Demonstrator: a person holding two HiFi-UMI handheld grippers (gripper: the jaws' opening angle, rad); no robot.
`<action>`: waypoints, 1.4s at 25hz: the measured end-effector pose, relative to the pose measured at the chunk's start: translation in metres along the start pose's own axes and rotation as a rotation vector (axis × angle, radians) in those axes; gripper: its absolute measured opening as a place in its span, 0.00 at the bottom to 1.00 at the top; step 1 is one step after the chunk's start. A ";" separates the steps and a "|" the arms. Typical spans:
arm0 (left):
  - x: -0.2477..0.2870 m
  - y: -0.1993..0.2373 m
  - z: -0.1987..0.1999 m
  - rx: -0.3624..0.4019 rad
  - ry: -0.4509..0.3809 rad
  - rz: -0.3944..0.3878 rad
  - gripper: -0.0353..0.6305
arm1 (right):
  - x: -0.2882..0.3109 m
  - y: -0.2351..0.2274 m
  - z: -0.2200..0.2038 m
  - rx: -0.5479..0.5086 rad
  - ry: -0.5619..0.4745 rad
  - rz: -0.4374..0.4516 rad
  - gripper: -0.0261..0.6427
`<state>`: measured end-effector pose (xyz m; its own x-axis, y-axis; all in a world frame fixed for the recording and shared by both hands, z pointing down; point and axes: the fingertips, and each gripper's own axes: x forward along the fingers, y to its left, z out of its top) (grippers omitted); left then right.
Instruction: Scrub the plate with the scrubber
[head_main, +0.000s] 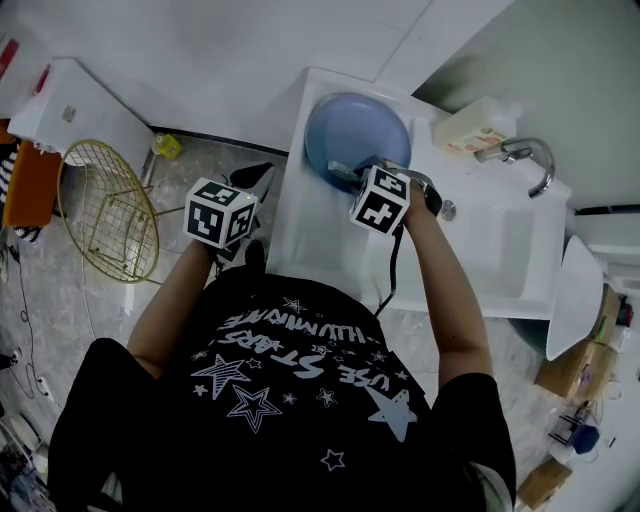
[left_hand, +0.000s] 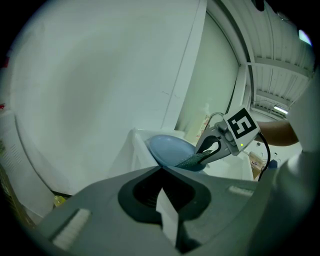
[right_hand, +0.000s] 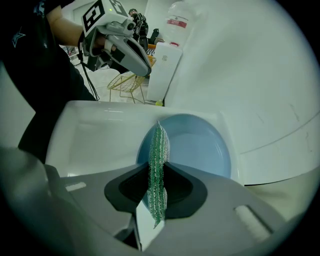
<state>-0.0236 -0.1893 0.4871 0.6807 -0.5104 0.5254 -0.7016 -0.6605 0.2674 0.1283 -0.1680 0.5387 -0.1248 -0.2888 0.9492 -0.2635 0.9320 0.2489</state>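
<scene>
Over the plate (head_main: 357, 135), likely slick and breakable on the left ledge of the sink (head_main: 300, 230), the right tongs (right_hand: 154, 200) pinch the soft, limp scrubber (right_hand: 158, 165) by one edge; the left tongs (left_hand: 162, 200) hang closed, empty.

Straight ahead of your right tool (head_main: 347, 172), which is clamped on the scrubber (right_hand: 157, 165), the blue plate (head_main: 357, 128) fills the worktop (head_main: 300, 215) corner. The wall (head_main: 250, 60) is close behind the plate, so nothing passes beyond its far rim. To that tool's right the sink basin (head_main: 500, 250) lies open, but the tap (head_main: 528, 158) and a soap bottle (head_main: 472, 124) block its far side. Your left tool (head_main: 258, 178) hangs beside the worktop's left edge in free air, jaws together with nothing between them. Well off to its left stand a gold wire frame (head_main: 105, 215) and a white box (head_main: 85, 105).
</scene>
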 end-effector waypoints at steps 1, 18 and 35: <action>0.000 0.000 0.000 0.001 0.000 -0.002 0.06 | 0.000 0.002 0.001 -0.001 -0.002 0.007 0.20; 0.019 0.014 0.002 -0.030 0.013 0.018 0.05 | -0.002 -0.101 -0.016 -0.061 -0.036 -0.325 0.20; 0.029 0.031 0.003 -0.069 0.045 0.060 0.05 | 0.034 -0.144 -0.011 -0.240 -0.045 -0.411 0.20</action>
<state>-0.0245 -0.2261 0.5086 0.6277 -0.5216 0.5778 -0.7549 -0.5892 0.2882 0.1723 -0.3100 0.5368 -0.0992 -0.6482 0.7550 -0.0716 0.7614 0.6443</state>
